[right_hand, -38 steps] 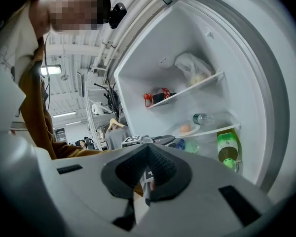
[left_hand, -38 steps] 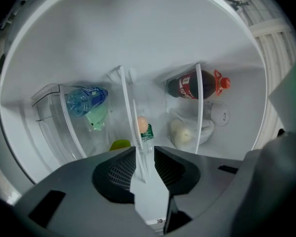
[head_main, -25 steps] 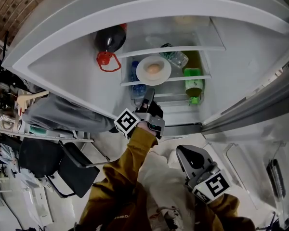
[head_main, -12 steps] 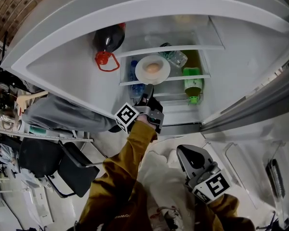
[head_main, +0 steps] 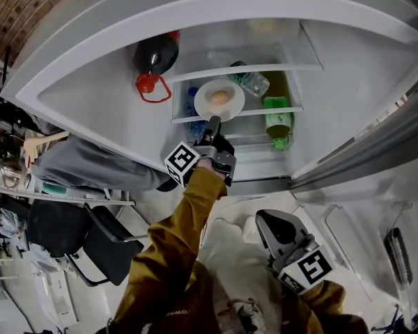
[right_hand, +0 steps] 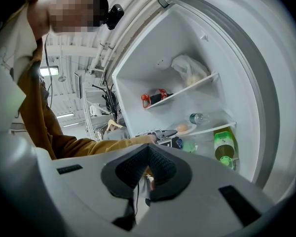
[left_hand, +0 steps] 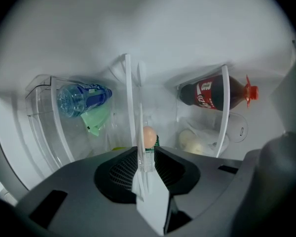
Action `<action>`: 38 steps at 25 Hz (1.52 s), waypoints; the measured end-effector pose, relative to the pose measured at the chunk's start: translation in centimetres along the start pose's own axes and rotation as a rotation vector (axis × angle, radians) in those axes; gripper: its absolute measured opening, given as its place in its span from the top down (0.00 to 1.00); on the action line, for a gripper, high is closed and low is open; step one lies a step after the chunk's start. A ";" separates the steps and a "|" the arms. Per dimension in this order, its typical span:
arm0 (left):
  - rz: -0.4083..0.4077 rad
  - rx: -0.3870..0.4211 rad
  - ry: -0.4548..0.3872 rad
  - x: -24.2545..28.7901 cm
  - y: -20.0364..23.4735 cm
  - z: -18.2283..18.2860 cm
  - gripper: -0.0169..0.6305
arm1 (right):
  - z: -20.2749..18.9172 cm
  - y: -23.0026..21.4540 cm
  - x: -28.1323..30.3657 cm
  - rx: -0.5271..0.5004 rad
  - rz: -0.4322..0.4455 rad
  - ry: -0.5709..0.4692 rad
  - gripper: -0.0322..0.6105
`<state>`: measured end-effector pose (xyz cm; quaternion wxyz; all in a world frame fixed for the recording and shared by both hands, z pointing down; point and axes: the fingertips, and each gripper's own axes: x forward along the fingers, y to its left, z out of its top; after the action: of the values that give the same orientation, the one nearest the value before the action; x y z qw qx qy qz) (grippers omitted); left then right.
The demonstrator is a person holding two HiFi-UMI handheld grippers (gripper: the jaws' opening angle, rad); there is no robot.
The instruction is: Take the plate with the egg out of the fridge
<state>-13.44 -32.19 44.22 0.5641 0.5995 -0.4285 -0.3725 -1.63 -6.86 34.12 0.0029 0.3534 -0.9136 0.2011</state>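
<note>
A white plate [head_main: 207,107] bearing a brown egg [head_main: 220,97] sits on the fridge's middle glass shelf [head_main: 282,110]. My left gripper [head_main: 214,122] reaches in from below and its jaws are shut on the plate's near rim. In the left gripper view the plate [left_hand: 139,132] runs edge-on between the pads of the left gripper [left_hand: 144,154], with the egg [left_hand: 149,136] just beyond them. My right gripper [head_main: 270,221] hangs low near my body, outside the fridge, shut and empty. The right gripper view shows the right gripper [right_hand: 149,149] aimed at the open fridge.
A dark cola bottle [head_main: 158,54] with a red cap lies upper left in the fridge. A clear water bottle [head_main: 251,82] lies behind the plate and a green bottle [head_main: 280,120] stands to its right. The fridge door [head_main: 362,152] hangs open at right. A black chair [head_main: 90,242] stands lower left.
My left gripper has pushed forward into the fridge until its jaws reached the plate's rim. The right gripper has stayed where it was.
</note>
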 end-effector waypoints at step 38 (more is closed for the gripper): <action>0.065 -0.088 -0.010 0.7 1.0 0.5 0.94 | -0.1 -0.3 -0.6 0.019 -0.011 -0.011 0.96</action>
<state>-13.78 -33.06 45.20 0.5997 0.5579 -0.4339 -0.3754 -1.02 -6.63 34.19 -0.0043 0.3595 -0.9097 0.2077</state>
